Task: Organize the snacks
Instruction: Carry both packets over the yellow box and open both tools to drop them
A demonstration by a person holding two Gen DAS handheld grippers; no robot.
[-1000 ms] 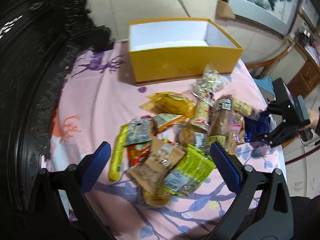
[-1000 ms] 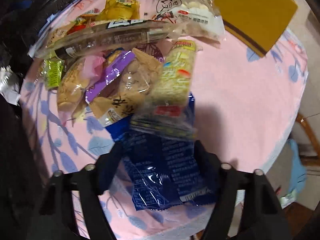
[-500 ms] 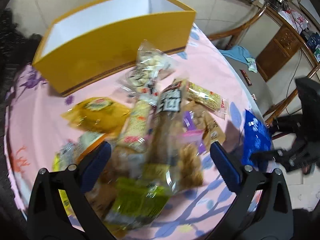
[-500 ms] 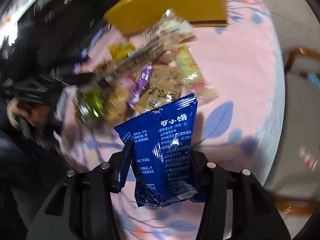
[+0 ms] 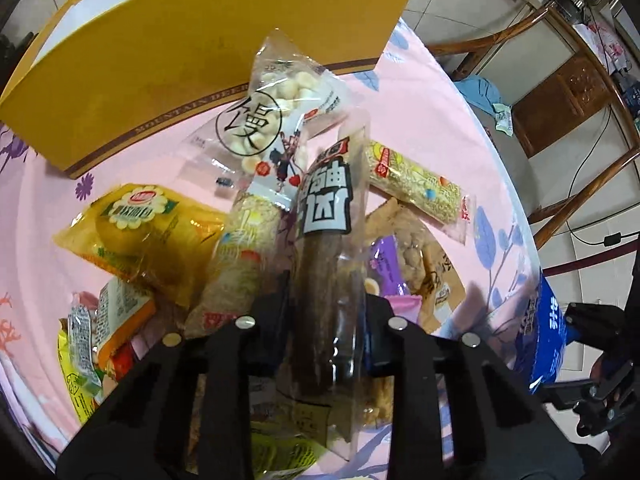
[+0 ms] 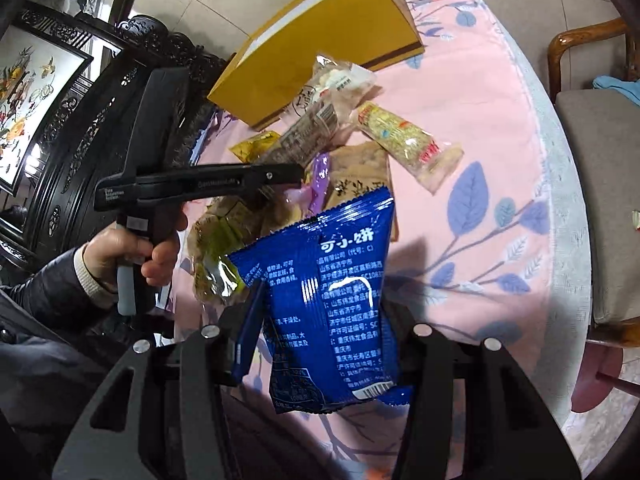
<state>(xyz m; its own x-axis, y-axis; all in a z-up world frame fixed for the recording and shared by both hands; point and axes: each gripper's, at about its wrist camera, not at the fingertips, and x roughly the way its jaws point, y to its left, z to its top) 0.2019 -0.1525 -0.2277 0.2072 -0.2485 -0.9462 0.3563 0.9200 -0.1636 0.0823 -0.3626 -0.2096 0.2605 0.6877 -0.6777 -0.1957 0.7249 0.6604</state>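
Both grippers loaded, nothing boxed that I can see.

Nearest, right side: right gripper (image 6: 320, 344) pinched on a blue foil biscuit packet (image 6: 332, 304), held upright and clear of the pink floral tablecloth (image 6: 500, 128). Packet flat, glossy, white print on its back, barcode at the lower edge; crinkled foil, looks light and limp.

Left side: left gripper (image 5: 326, 332) squeezed onto a long clear-wrapped snack stick (image 5: 326, 264), dark brown inside, black-and-white label near the top. Its far end points toward the box. Whether it is fully off the pile, cannot tell; it overlaps the packets under it.

Beyond the fingers, the heap lies loose on the cloth: a yellow cake packet (image 5: 140, 236), a clear bag of small white puffs (image 5: 272, 120), a rice-crisp bar in yellow-green wrap (image 5: 416, 188), a brown paper-look packet with a purple one beside it (image 5: 416, 268), more green and orange wrappers at the near left.

Farthest: the yellow cardboard box (image 5: 168, 52), open-topped, at the back of the table just behind the puff bag. Its inside is not visible from either camera, so its contents are unknown.

Judgement: early in the job. Two packets in hand, most of the pile waiting.
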